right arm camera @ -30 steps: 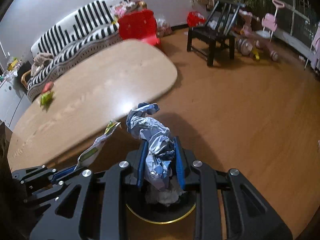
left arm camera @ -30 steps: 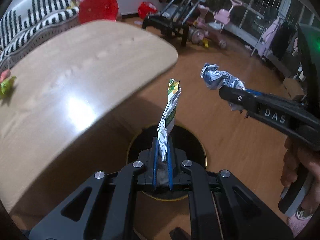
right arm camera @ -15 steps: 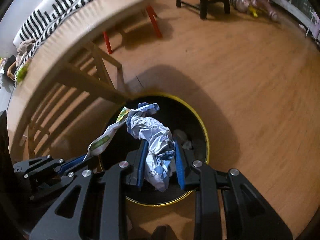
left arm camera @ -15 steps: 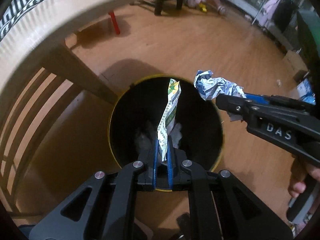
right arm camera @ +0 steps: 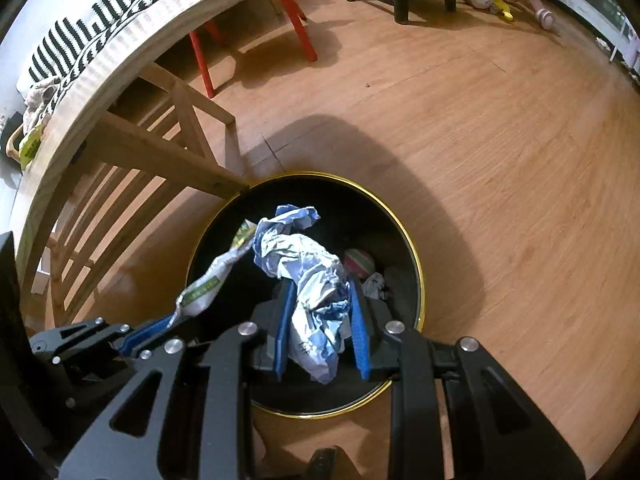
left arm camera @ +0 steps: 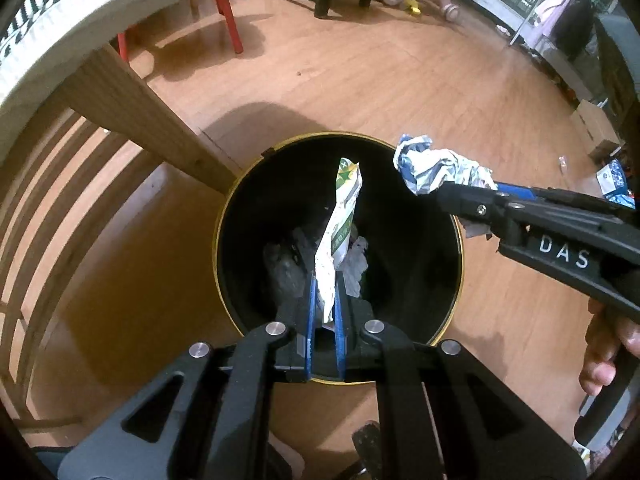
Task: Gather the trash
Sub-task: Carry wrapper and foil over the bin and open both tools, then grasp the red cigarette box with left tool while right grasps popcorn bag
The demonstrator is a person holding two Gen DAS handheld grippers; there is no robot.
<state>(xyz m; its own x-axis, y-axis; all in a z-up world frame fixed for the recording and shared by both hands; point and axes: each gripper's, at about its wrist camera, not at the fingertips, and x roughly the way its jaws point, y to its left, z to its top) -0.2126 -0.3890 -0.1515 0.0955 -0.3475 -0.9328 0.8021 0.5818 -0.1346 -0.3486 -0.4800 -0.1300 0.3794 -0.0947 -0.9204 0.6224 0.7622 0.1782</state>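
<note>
Both grippers, left gripper (left arm camera: 323, 300) clenching the wrapper (left arm camera: 339, 236), right gripper (right arm camera: 320, 332) the crumpled wad (right arm camera: 308, 280), hang right over the open bin (left arm camera: 224, 208).

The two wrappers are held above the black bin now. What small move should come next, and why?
Probably open both grippers. The left gripper pinches the green-and-white wrapper over the mouth of the black bin, and the right gripper holds the crumpled blue-and-white wrapper above the same opening, so both should fall inside onto the trash already there.
</note>
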